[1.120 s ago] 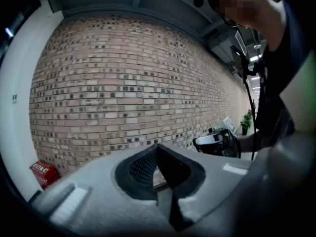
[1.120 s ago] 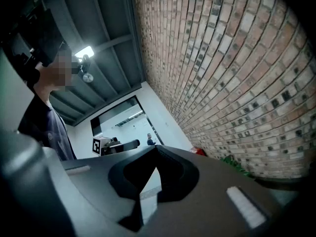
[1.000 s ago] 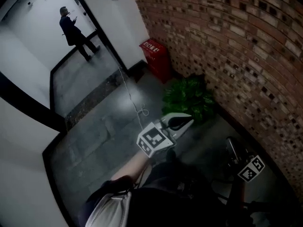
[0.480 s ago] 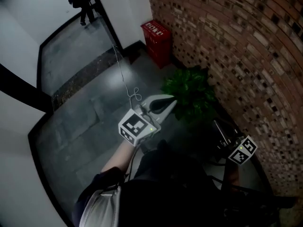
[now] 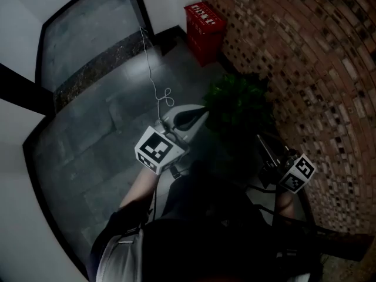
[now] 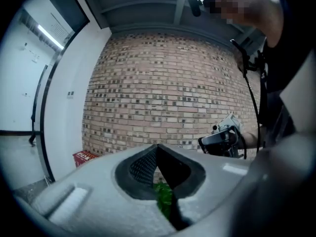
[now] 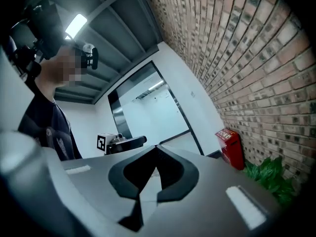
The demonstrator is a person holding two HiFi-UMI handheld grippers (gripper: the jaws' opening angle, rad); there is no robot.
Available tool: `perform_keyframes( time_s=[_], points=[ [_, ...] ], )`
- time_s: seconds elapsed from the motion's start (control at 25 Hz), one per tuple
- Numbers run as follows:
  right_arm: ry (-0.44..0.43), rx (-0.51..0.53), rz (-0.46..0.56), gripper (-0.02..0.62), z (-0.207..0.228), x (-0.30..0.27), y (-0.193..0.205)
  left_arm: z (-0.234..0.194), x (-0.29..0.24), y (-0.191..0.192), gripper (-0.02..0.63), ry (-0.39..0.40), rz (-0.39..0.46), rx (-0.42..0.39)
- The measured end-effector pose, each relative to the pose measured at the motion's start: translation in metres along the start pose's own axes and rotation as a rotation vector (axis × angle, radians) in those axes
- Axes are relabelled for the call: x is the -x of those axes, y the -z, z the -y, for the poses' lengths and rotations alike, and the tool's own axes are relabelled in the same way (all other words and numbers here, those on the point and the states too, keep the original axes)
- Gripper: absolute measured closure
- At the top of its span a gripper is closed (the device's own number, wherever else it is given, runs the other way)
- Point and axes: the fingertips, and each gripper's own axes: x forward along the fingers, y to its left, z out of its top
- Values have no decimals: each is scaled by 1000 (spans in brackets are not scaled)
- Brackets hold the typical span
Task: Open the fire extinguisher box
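The red fire extinguisher box (image 5: 205,31) stands on the floor against the brick wall, near the corner with the white wall; its lid looks closed. It also shows small at the lower left of the left gripper view (image 6: 85,157) and at the right of the right gripper view (image 7: 231,147). My left gripper (image 5: 202,111) is held out over the grey floor, well short of the box, jaws shut and empty (image 6: 158,146). My right gripper (image 5: 259,140) is beside the brick wall, behind the plant, its jaw tips together with nothing between them (image 7: 157,147).
A green potted plant (image 5: 235,104) stands by the brick wall (image 5: 305,57) between the grippers and the box. A thin white cord (image 5: 154,81) lies looped on the grey tiled floor. A dark-framed doorway (image 5: 88,22) opens at the upper left.
Both grippers and the camera have moved toward the red box, which now looks larger and nearer. The person who stood in the doorway has slipped out of the top of the view.
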Motion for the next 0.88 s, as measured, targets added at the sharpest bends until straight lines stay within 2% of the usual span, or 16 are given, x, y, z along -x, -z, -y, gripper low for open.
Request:
perform_keyframes(
  time_s=[0.16,0.28,0.48,0.68,0.88],
  points=[
    [-5,-14,-30,594,3,-24,5,-31,13,7,606,-64,1,24],
    [12,-21,-30,594,19,-31,4,-57,16,5,606,-117,-1,6],
    [85,-35,-47,594,63,-37,1,-92,12,7,606,-203,-12,38],
    [-13,24,-15,594,98,-54,-24,-97,-20,8,606,-236,-62,31],
    [-76,1,-11,594,136,-56,-44,-115,-69,25,606,-267,-108,105]
  ],
)
